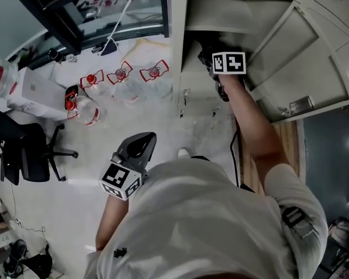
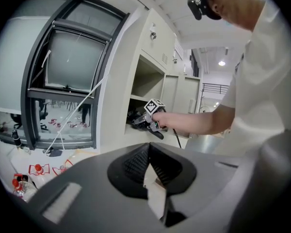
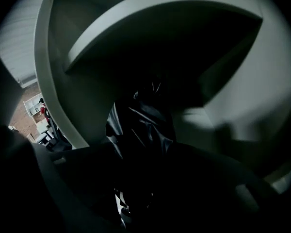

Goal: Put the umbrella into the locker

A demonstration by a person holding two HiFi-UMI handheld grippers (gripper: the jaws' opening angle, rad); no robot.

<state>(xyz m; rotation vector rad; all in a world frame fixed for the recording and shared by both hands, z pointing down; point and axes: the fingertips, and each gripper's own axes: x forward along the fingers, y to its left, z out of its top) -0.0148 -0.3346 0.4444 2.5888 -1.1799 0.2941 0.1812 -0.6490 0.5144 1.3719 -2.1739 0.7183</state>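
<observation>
Umbrella (image 3: 138,125) points lengthwise into locker (image 1: 232,13), clamped in right tongs (image 3: 136,188); left tongs (image 2: 149,174) closed, empty.

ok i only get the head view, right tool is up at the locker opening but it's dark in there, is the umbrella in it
observer: Yes. The right gripper view shows the black umbrella between the jaws of the right tool, which are closed on it.
operator: is it inside yet
observer: Its fabric end reaches past the pale frame of the locker into the dark compartment.
operator: and the left tool
observer: The left gripper view shows the left tool with its jaws together and nothing between them.
</observation>
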